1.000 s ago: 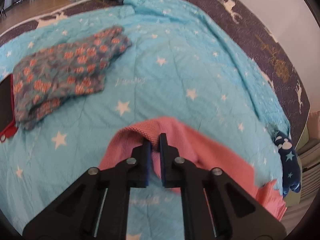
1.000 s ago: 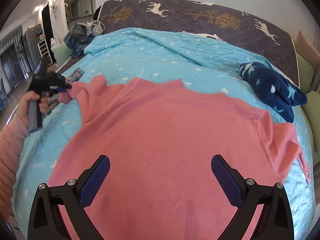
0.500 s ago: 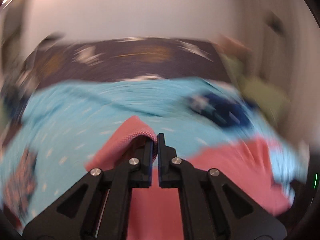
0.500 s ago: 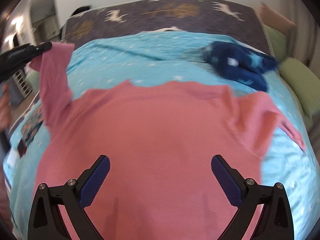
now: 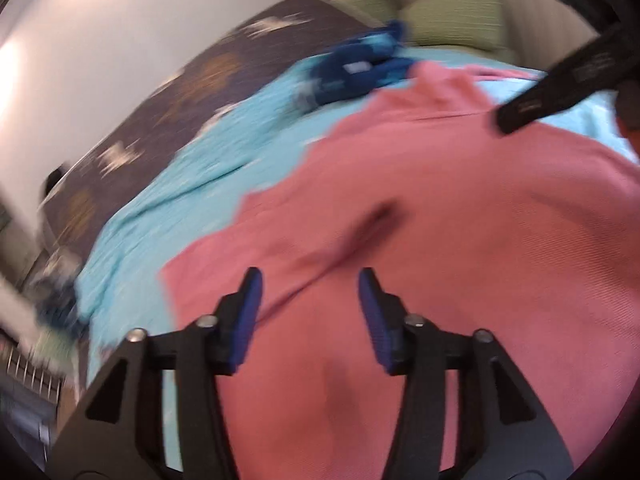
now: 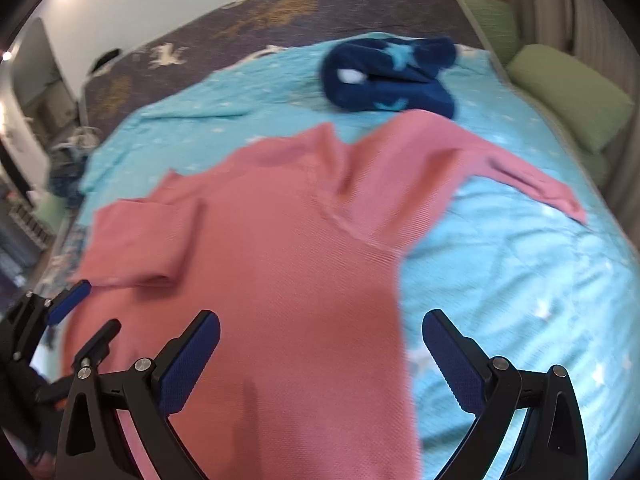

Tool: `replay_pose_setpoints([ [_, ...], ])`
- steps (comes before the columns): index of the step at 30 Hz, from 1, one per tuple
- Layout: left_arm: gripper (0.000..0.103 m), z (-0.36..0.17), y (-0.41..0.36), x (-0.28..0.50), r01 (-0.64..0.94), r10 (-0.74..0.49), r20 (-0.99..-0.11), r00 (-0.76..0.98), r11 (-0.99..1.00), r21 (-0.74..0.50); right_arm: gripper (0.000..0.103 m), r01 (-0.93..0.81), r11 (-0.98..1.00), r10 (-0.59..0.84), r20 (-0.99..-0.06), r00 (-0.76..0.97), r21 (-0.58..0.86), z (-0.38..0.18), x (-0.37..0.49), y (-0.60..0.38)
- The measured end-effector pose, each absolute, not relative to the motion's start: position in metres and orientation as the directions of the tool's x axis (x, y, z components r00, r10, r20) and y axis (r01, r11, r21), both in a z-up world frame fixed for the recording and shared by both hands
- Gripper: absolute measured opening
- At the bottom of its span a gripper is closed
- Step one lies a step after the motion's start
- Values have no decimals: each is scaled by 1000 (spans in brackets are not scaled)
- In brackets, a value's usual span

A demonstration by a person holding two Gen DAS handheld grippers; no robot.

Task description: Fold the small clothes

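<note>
A pink long-sleeved top (image 6: pixel 288 264) lies flat on the light-blue star quilt (image 6: pixel 520 248). Its left sleeve (image 6: pixel 136 240) is folded in over the body; its right sleeve (image 6: pixel 532 180) stretches out to the right. My left gripper (image 5: pixel 308 280) is open and empty just above the top's left side (image 5: pixel 440 240); it also shows at the left edge of the right wrist view (image 6: pixel 86 308). My right gripper (image 6: pixel 320 320) is open and empty above the top's lower hem; one of its fingers (image 5: pixel 560 84) shows in the left wrist view.
A dark blue star-print garment (image 6: pixel 388 76) lies bunched on the quilt beyond the top. Green pillows (image 6: pixel 568 92) line the right side of the bed. A dark deer-print cover (image 6: pixel 280 12) runs along the far side by the wall.
My left gripper swung the left sleeve in over the top's body, opened and let it go. The right gripper stayed open and shifted right.
</note>
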State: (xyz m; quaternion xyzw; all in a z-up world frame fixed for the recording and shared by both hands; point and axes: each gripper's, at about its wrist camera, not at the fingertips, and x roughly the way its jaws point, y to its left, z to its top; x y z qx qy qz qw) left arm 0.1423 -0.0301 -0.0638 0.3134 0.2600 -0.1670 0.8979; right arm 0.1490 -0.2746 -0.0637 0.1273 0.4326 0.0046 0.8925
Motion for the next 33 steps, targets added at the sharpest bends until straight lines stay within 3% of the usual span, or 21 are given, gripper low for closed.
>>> replay_pose_setpoints([
  [3, 56, -63, 12, 165, 346, -31, -609, 793, 845, 408, 100, -14, 936, 283, -730, 622, 351, -57, 158, -265],
  [5, 56, -66, 35, 177, 265, 34, -639, 769, 892, 367, 91, -64, 943, 293, -721, 628, 328, -53, 165, -249],
  [10, 56, -68, 48, 191, 176, 70, -662, 747, 938, 297, 62, -311, 948, 159, -739, 655, -72, -55, 176, -161],
  [16, 56, -70, 47, 188, 159, 63, -666, 744, 951, 267, 54, -450, 848, 92, -760, 644, -279, -87, 197, -92],
  [17, 56, -72, 49, 190, 157, 68, -667, 742, 950, 271, 48, -440, 843, 70, -747, 661, -310, -89, 200, -88],
  [18, 57, -73, 52, 191, 155, 73, -668, 740, 949, 275, 25, -419, 850, 56, -736, 675, -319, -90, 205, -87],
  [19, 57, -74, 55, 192, 151, 79, -670, 738, 948, 279, 11, -389, 886, 79, -743, 665, -254, -86, 211, -97],
  [23, 60, -79, 71, 195, 135, 93, -674, 733, 951, 278, 11, -208, 956, 292, -725, 623, 207, -67, 212, -183],
  [24, 66, -80, 74, 195, 137, 86, -679, 729, 953, 269, 11, -164, 943, 327, -710, 623, 291, -67, 208, -205],
  [27, 69, -84, 75, 195, 136, 88, -682, 726, 954, 268, 19, -20, 843, 457, -695, 555, 538, -83, 194, -270],
  [30, 69, -85, 71, 194, 135, 97, -679, 728, 950, 280, 20, 114, 802, 449, -717, 533, 587, -100, 179, -314],
  [33, 69, -85, 67, 192, 140, 98, -674, 733, 947, 290, 20, 128, 810, 418, -715, 560, 573, -93, 170, -324],
])
